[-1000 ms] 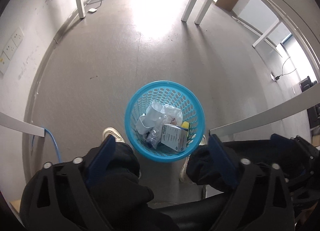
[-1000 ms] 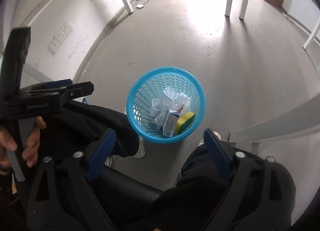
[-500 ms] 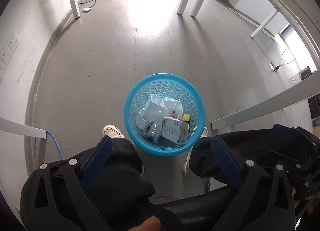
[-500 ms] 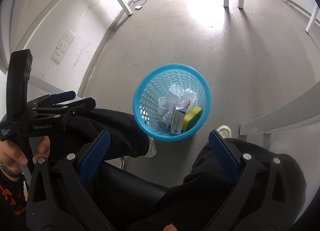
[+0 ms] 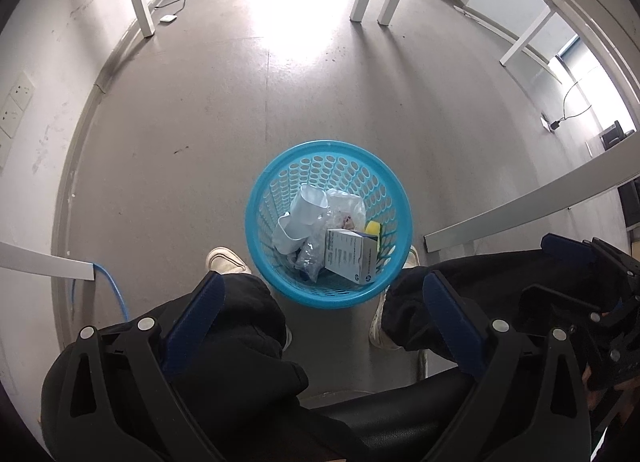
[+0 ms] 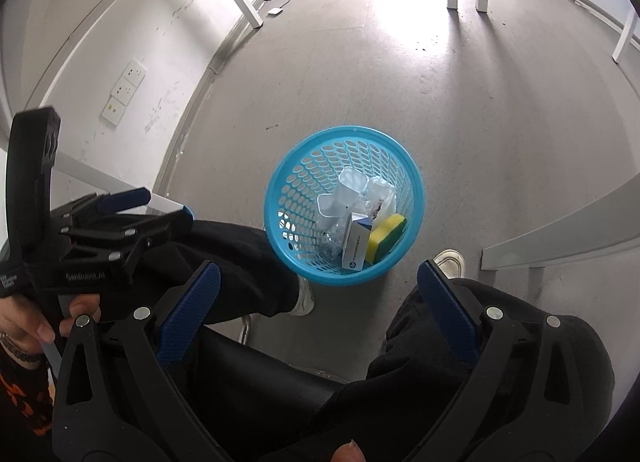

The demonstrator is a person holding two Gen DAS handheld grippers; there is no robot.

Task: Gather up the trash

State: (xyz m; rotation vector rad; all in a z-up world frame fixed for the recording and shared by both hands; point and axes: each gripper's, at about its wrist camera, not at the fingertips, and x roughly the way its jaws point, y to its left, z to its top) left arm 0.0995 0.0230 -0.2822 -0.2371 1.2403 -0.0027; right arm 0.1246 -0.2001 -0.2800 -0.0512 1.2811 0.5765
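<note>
Both claws hang spread wide and empty above a seated person's knees, each pointing down at the floor. Left claw (image 5: 320, 302) has its blue pads well apart, and the blue basket (image 5: 280, 169) sits on the floor just beyond and between them. Right claw (image 6: 318, 296) is just as far apart, with the same basket (image 6: 296, 165) ahead of it, slightly left of centre between its fingers.

Inside the basket lies the collected trash: a white plastic cup (image 5: 306, 205) and a second cup (image 5: 288, 236) beside it, crumpled clear plastic wrap (image 5: 346, 203), a small white-and-blue carton (image 5: 352, 258) leaning against the near wall, and a yellow sponge (image 5: 373, 226) tucked behind the carton. Nothing touches either claw; the trash is well below them.

From the left wrist view, the sponge is only a yellow sliver, and the carton shows its broad printed face. From the right wrist view, the sponge (image 6: 386, 238) shows fully, yellow with a green backing, and the carton (image 6: 356, 246) stands edge-on. That view also shows a hand (image 6: 24, 322) gripping the left claw's handle at the frame's left side. Light shoes (image 5: 224, 260) rest either side of the basket.
</note>
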